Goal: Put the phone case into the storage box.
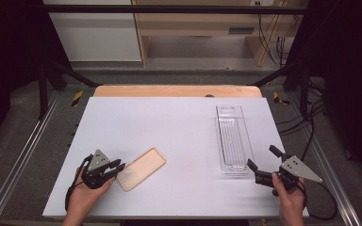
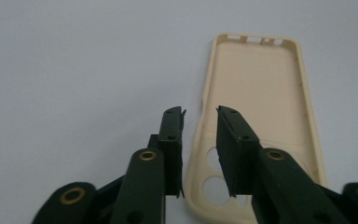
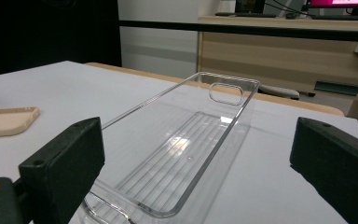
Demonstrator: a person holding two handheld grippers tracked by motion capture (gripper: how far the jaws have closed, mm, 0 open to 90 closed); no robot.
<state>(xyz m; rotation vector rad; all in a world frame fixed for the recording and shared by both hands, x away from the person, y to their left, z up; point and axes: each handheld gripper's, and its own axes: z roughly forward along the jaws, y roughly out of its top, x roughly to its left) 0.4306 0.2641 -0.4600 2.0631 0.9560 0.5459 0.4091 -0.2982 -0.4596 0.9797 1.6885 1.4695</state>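
Note:
A beige phone case [image 1: 141, 168] lies inside-up on the white table top [image 1: 169, 117], at the front left. My left gripper [image 1: 118, 168] is at its near end, by the camera cut-outs. In the left gripper view the case's [image 2: 261, 102] side wall runs up between the two jaws of the left gripper [image 2: 200, 112]. A narrow gap shows on either side and the pads do not press on it. A long clear plastic tray [image 1: 231, 136] lies at the right. My right gripper [image 1: 261, 157] is wide open just before its near end [image 3: 223, 93], one jaw out to each side.
A wooden table edge [image 1: 176, 91] shows beyond the white top. Metal frame rails [image 1: 23, 155] run along both sides. Cables [image 1: 311, 117] hang at the right, and wooden furniture [image 1: 217, 23] stands behind.

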